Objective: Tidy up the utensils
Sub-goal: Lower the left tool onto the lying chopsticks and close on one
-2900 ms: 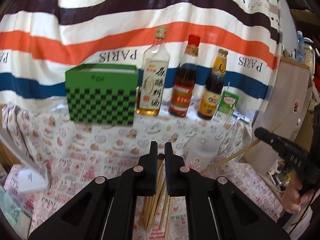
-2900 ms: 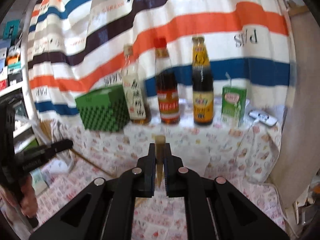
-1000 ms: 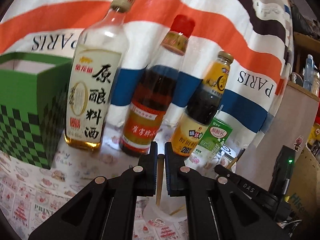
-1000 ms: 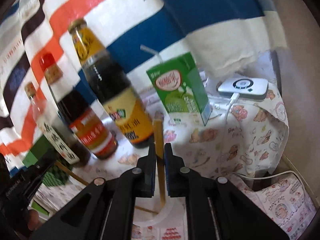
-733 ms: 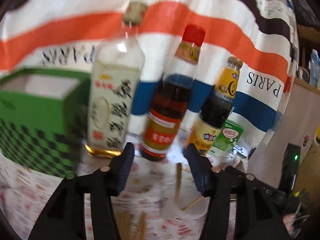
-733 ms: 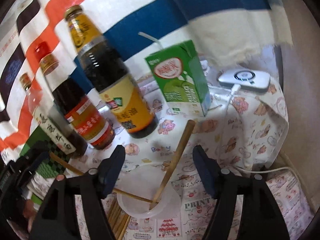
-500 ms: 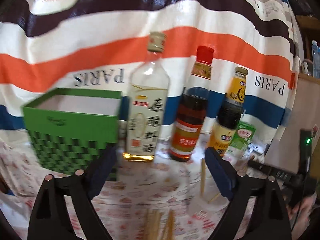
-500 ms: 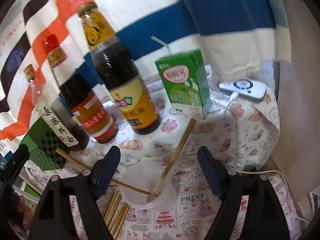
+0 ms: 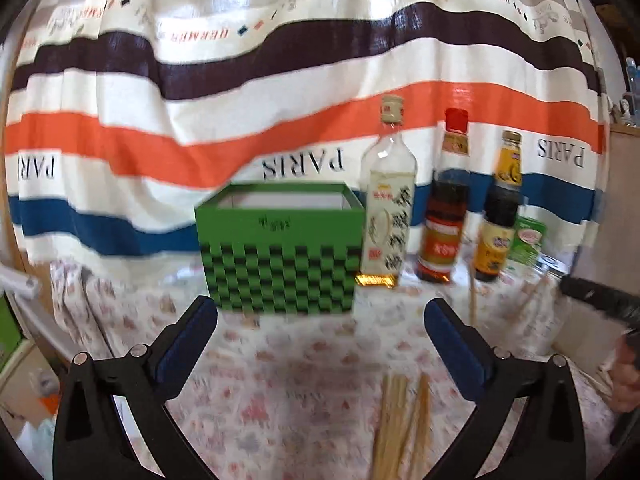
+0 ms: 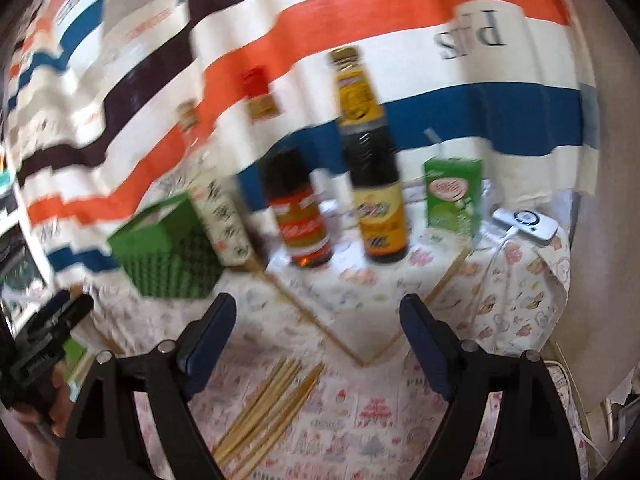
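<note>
Slim, seemingly wooden chopsticks (image 10: 268, 408), loose.

Open patterned tablecloth (image 9: 304, 364) in front of the green checkered cardboard box (image 9: 280, 252). Right of the box, a tight row of three glass sauce bottles (image 9: 442, 200) blocks the back. Two wooden chopsticks (image 10: 328, 320) slanting up from the clear cup, loose chopstick bundle (image 10: 268, 404) nearer.

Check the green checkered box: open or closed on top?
Open. The green checkered box has no lid; the left wrist view shows its pale inner walls past the rim. Contents cannot be seen.
</note>
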{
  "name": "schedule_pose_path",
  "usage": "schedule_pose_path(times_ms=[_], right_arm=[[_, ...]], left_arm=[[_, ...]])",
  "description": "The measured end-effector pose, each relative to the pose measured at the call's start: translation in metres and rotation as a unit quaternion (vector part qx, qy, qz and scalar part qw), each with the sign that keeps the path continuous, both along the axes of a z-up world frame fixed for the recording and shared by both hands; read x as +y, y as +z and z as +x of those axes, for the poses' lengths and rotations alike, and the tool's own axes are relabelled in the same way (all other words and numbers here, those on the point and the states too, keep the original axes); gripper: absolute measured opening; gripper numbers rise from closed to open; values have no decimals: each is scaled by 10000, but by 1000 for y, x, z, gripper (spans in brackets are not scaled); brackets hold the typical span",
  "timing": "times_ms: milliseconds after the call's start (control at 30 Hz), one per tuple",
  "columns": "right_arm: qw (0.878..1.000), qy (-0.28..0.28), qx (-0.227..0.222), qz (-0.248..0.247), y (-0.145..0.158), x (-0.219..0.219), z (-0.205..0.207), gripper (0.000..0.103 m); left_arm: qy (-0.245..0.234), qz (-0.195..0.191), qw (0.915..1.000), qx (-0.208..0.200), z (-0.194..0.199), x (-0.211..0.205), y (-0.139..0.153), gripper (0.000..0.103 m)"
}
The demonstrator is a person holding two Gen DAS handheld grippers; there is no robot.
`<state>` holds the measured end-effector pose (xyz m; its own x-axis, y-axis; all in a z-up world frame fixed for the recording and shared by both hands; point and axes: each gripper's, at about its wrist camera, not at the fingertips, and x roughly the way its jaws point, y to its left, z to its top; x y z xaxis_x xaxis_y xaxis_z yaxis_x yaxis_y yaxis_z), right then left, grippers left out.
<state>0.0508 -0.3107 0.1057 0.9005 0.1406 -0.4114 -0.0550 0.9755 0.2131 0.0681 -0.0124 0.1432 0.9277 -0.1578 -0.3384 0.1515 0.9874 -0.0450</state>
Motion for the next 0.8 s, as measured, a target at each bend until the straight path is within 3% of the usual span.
schedule_pose_path(times_ms=[133,233,400,600,667,800], right_arm=[[9997,91,233,-29,-19,13,-16,83],[9992,237,299,101,-33,17,-31,83],[9984,188,446,294,-61,15,-28,83],[9885,494,1341,489,-110,12,4,83],[9830,688,1675,305,-124,17,12,83],[9798,615,1900,99,-137,24,16,83]], left_arm=[[182,8,9995,-274,-29,0,-9,103],[214,-228,9993,-224,-36,3,-28,103],[308,-281,9989,217,-26,3,-77,103],[397,6,9948,939,-1,-2,-122,103],[493,-3,9922,1145,6,1,-131,103],[393,-167,9876,1512,15,4,-148,103]])
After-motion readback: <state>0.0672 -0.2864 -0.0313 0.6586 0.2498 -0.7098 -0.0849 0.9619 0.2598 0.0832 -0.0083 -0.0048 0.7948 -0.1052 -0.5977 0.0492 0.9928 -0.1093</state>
